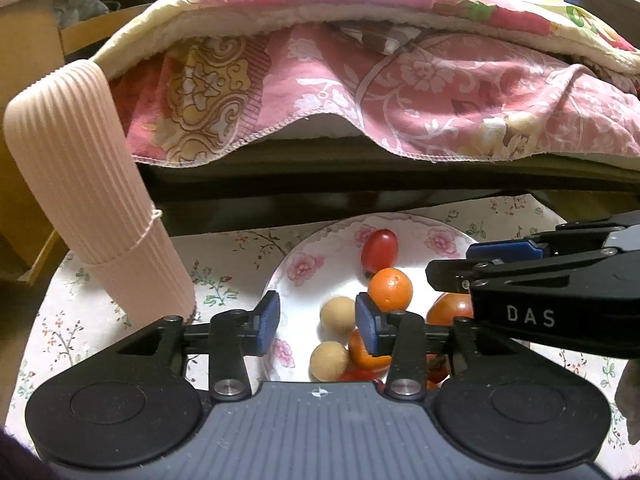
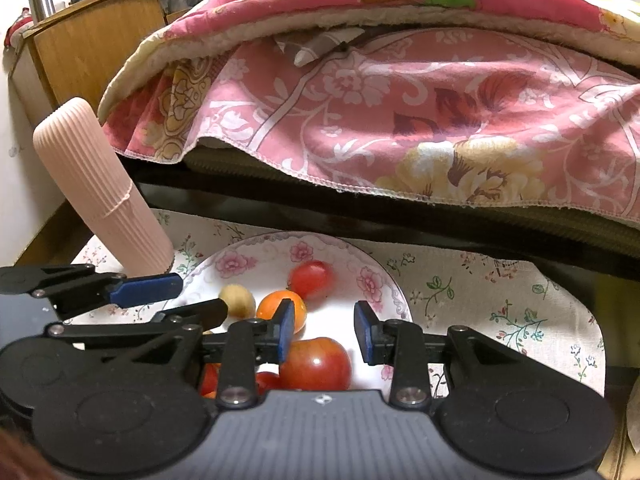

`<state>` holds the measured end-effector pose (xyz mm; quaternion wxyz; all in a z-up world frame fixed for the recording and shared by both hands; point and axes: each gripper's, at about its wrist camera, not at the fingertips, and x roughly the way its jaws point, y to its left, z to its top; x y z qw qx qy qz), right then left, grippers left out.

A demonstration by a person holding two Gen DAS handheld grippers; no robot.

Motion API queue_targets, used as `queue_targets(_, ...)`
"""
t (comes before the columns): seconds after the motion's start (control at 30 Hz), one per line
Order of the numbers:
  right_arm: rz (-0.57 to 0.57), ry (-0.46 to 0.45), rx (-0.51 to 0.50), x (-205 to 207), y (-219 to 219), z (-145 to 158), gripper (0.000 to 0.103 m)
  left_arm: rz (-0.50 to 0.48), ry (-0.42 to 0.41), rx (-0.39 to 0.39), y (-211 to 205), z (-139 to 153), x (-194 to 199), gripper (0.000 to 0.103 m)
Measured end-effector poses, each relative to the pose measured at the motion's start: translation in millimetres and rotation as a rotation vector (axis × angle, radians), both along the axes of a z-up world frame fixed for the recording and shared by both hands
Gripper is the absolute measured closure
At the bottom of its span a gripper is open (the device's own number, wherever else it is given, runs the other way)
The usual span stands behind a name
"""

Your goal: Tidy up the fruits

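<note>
A white floral plate holds several fruits. In the left wrist view I see a red cherry tomato, an orange, two tan round fruits and a large tomato. My left gripper is open and empty above the plate's left part. My right gripper is open and empty above the large tomato. The right wrist view also shows the orange, a tan fruit and the cherry tomato. Each gripper shows in the other's view, the right one and the left one.
A ribbed pink cylinder leans at the plate's left. The plate sits on a floral tablecloth. A bed with pink floral bedding runs just behind. A wooden cabinet stands at left.
</note>
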<state>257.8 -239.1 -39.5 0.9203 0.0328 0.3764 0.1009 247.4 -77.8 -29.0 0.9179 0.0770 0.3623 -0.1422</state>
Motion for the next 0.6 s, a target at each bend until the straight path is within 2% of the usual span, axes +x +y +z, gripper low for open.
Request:
queue_targets(0.27,0.0,-0.007,-0.002,-6,0,7,0.054,0.039,-0.04,-0.012,10,14,-11,0.034)
queue_targets(0.33,-0.002,-0.013,-0.004,-10,0,10,0.053,0.047,-0.063,-0.013,13,19,-17,0.025)
queue_targets(0.5,-0.005,-0.035,-0.001,-26,-2,21,0.053,0.064,-0.12,-0.001,13,33,-34,0.015)
queue_targets(0.6,-0.01,-0.053,-0.014,-39,-3,30,0.052,0.08,-0.139,-0.006,13,39,-43,0.013)
